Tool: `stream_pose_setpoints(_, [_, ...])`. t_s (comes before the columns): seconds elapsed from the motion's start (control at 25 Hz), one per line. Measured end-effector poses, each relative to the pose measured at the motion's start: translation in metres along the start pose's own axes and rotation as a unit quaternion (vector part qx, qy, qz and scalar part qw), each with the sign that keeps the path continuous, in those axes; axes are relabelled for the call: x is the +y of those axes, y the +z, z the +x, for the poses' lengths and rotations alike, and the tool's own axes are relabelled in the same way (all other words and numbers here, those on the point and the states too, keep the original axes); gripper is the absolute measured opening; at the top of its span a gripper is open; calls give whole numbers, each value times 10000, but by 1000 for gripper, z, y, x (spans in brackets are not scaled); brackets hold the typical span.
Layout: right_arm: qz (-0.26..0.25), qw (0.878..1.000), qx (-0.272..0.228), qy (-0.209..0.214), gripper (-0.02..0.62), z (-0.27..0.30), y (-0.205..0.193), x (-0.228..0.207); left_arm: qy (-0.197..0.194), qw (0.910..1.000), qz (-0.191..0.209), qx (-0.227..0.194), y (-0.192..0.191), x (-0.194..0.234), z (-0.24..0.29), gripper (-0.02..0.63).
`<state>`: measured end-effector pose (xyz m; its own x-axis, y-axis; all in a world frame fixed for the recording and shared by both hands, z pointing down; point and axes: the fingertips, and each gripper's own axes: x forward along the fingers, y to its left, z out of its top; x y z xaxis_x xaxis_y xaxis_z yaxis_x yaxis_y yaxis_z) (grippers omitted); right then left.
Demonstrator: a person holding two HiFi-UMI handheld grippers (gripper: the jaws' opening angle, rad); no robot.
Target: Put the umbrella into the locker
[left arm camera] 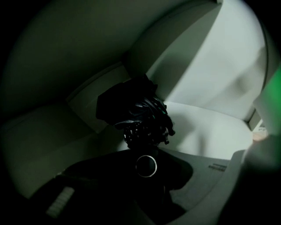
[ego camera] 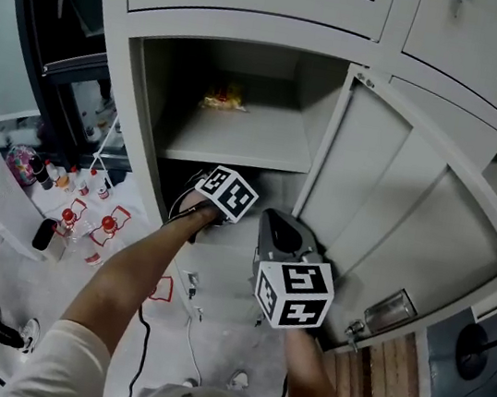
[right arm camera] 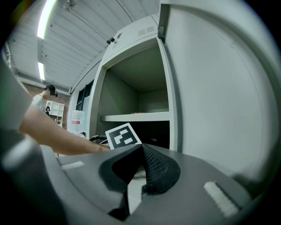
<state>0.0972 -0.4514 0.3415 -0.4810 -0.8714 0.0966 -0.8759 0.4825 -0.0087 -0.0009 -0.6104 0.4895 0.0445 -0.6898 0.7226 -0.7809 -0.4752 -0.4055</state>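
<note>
The grey locker (ego camera: 240,135) stands open, with a shelf across its middle. In the head view my left gripper (ego camera: 220,200) reaches into the dark compartment under that shelf, and its jaws are hidden there. The left gripper view shows a folded black umbrella (left arm camera: 140,112) between the jaws of the left gripper (left arm camera: 146,151), gripped at the end with a silver ring. The umbrella's bundled fabric points toward the compartment's back corner. My right gripper (ego camera: 278,233) hovers outside, in front of the open door, its jaws shut and empty (right arm camera: 141,149).
The locker door (ego camera: 394,225) swings out to the right, close beside my right gripper. A yellow packet (ego camera: 224,98) lies on the upper shelf. Bottles and small items (ego camera: 87,214) crowd the floor at left, and cables (ego camera: 188,314) trail below.
</note>
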Motion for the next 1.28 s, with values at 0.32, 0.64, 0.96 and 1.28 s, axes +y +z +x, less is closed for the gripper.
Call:
stream_pose_setpoints(0.32, [29,10000,-16,8,-9,-1,2,0,397,9975,513,283,0,14,14,127])
stream_pose_setpoints(0.64, [226,9994,-53,-263,-11,-5,0,-10,490,9954,760,321,-3,17,19,133])
stream_pose_setpoints(0.96, [300,9991,-17,-305,-11,-8,-4,-8,579,9935,912,347,-5,18,20,133])
stream_pose_setpoints(1.28, [299,9991,20,-299,-11,-11,-6,-7,661,9915,1043,403,-5,18,19,136])
